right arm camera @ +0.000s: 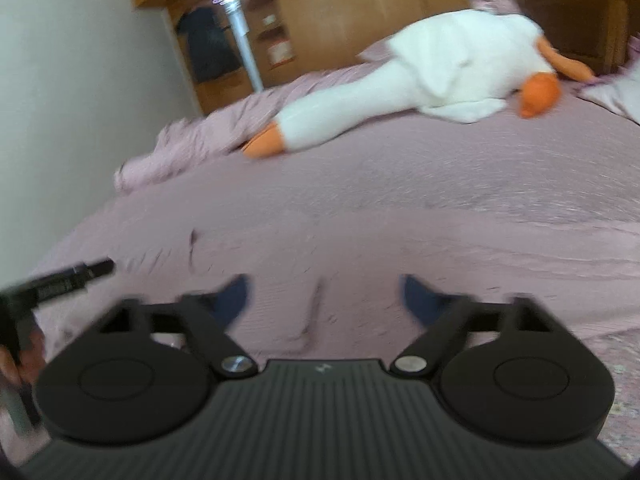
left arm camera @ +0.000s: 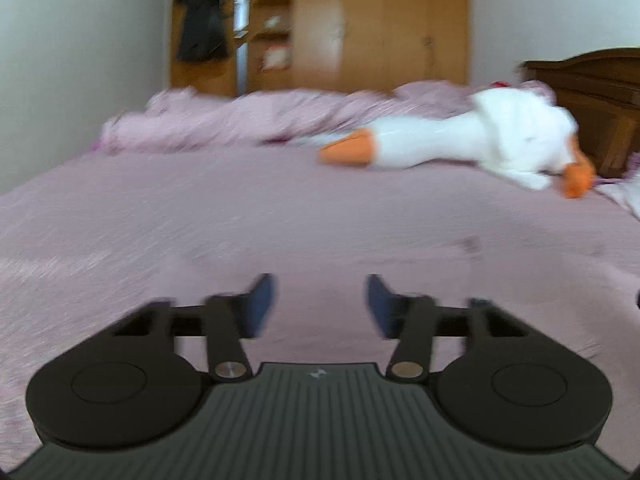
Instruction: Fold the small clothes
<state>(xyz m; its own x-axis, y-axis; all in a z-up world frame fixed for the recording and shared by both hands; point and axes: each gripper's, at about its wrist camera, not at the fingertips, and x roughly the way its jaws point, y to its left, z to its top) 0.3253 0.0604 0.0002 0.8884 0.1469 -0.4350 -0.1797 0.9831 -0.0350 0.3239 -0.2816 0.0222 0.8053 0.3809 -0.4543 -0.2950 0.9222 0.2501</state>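
1. Our left gripper (left arm camera: 320,304) hangs low over a pink bedspread (left arm camera: 200,220), its two blue-padded fingers (left arm camera: 262,304) spread apart with nothing between them.
2. Our right gripper (right arm camera: 324,300) is also over the bedspread (right arm camera: 400,208), its fingers (right arm camera: 232,298) set wider apart and empty.
3. We cannot find any small garment to fold in either view; both views are blurred, and only bare pink cloth lies ahead of the fingers.
4. Directly ahead of both pairs of fingers the bedspread runs flat and open, with a few shallow wrinkles just beyond the right gripper's fingertips.
5. Farther ahead and to the right of the fingers lies a white plush goose (left arm camera: 480,140) with an orange beak and feet, stretched out on its side (right arm camera: 420,76).
6. Beyond the goose and ahead to the left, a rumpled pink duvet (left arm camera: 224,120) is bunched along the far edge of the bed.
7. To the far right a dark wooden headboard (left arm camera: 592,96) closes off that side of the bed.
8. To the left of the fingers the bed's edge falls away beside a pale wall (left arm camera: 72,60).
9. Past the far edge stands a light wooden wardrobe (left arm camera: 380,24) with open shelves and a dark garment (left arm camera: 200,24) hanging on it.
10. In the right wrist view, part of the left gripper's black frame (right arm camera: 60,280) shows to the left of the fingers, held by a person's hand (right arm camera: 16,364) at the picture's edge.
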